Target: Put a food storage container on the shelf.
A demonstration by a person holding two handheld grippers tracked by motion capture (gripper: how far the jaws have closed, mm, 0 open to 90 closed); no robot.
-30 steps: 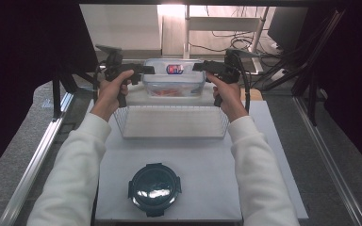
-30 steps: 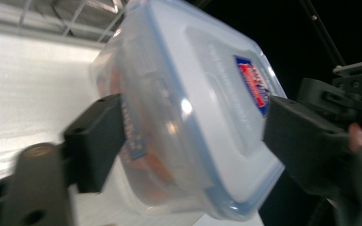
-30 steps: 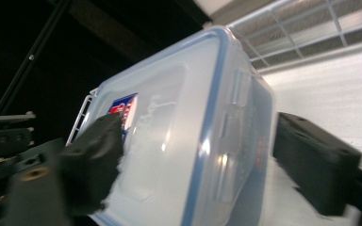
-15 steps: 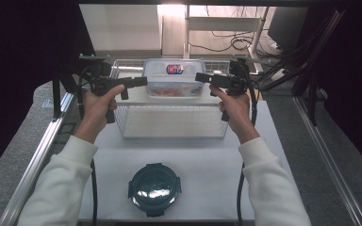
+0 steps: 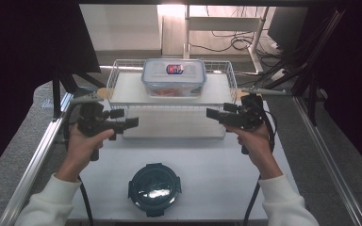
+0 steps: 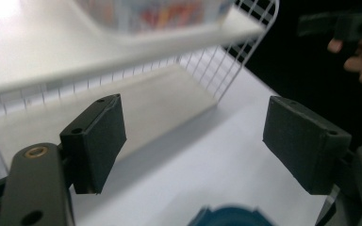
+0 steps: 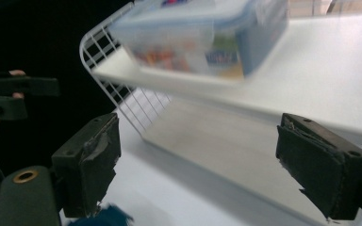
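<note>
A clear plastic food box [image 5: 174, 76] with a clip-on lid and a red-blue label stands on the top shelf of a white wire rack [image 5: 122, 89]; it shows blurred in the right gripper view [image 7: 193, 37]. My left gripper [image 5: 125, 118] hovers in front of the rack's left end, open, with nothing between its jaws [image 6: 200, 141]. In front of the rack's right end my right gripper [image 5: 219, 112] is open and empty too [image 7: 207, 165]. Both point inward toward each other. A round dark teal lidded container [image 5: 154, 188] sits on the white table near me.
The rack's lower shelf [image 5: 174, 125] is bare. The white tabletop [image 5: 207, 165] lies between the rack and the round container. Metal rails [image 5: 37, 155] run along both table sides, with dark frames and cables beyond.
Both grippers have drawn back from the sides of the food box, spreading apart and coming down toward me. The box stays on the top shelf.
</note>
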